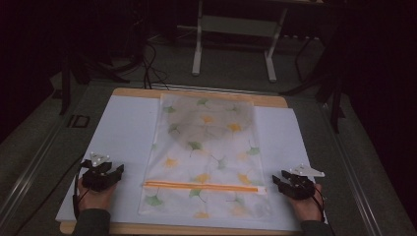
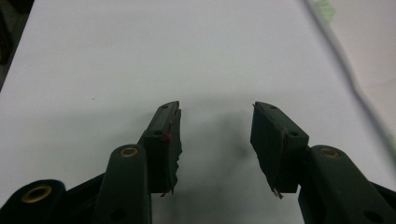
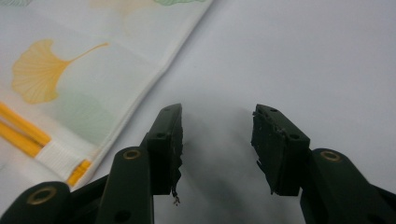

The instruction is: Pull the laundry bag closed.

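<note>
On the white mat point(image 1: 123, 132) that covers the wooden table point(image 1: 275, 101), a translucent zip bag point(image 1: 206, 147) printed with ginkgo leaves lies flat in the middle, its long axis running from twelve to six o'clock. Its orange zipper point(image 1: 201, 186) crosses it near the six o'clock end, and a greyish bundle seems to sit inside toward twelve. The left gripper point(image 1: 114, 173) rests at about eight o'clock of the bag, clear of its edge, jaws spread wide with nothing between them. In the left gripper view the left gripper point(image 2: 215, 140) has only bare mat in its gap. The right gripper point(image 1: 278, 180) rests at about four o'clock, just beside the zipper's end, equally wide and empty. In the right gripper view the right gripper point(image 3: 217, 142) likewise has only mat in its gap, and the bag's hem and the orange zipper point(image 3: 23, 130) lie off at ten o'clock.

The likely trouble, as I judge it, comes from the thin, slippery fabric. If only one gripper pulls on the zipper, the whole bag may slide over the smooth mat instead of opening, so the other end needs pinning. The zipper pull is too small to make out here, and broad pads closing blind could catch fabric instead and jam it in the teeth. A pinch taken too deep could also grab both layers, or drag the mat up with them.
</note>
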Tool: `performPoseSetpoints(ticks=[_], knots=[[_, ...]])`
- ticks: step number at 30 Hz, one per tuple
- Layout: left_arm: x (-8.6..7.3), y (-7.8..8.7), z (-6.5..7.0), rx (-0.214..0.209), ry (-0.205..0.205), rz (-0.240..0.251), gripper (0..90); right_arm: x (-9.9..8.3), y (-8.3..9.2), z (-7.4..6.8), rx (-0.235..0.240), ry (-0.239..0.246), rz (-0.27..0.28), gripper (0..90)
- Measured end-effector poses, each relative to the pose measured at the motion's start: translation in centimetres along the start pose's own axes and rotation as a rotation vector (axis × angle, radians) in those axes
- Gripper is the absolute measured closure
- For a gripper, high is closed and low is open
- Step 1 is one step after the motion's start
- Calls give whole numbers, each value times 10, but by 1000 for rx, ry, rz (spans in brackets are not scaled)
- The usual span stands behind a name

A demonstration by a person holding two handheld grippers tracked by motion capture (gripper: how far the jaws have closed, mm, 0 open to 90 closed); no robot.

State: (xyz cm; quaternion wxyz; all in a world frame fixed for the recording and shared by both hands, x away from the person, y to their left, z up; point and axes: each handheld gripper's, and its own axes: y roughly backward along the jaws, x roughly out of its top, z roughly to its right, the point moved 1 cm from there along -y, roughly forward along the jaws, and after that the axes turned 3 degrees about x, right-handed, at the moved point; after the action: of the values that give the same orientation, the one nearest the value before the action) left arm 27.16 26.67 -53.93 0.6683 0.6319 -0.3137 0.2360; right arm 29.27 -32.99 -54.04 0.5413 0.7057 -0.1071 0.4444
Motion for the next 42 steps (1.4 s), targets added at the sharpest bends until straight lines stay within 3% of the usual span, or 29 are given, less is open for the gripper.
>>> performPoseSetpoints(ticks=[12, 18, 24, 33, 42], knots=[[0, 7, 0, -56, -20, -7, 569, 13, -4, -15, 103, 144, -98, 593], [0, 6, 3, -67, -44, -8, 568, 20, -6, -26, 123, 207, -120, 634], [1, 7, 2, -90, -40, 2, 571, 32, -2, -34, 154, 248, -121, 626], [0, 6, 1, -121, -57, -2, 581, 56, -12, -61, 197, 380, -180, 628], [1, 6, 2, -144, -62, -10, 589, 79, -26, -93, 261, 477, -217, 652]])
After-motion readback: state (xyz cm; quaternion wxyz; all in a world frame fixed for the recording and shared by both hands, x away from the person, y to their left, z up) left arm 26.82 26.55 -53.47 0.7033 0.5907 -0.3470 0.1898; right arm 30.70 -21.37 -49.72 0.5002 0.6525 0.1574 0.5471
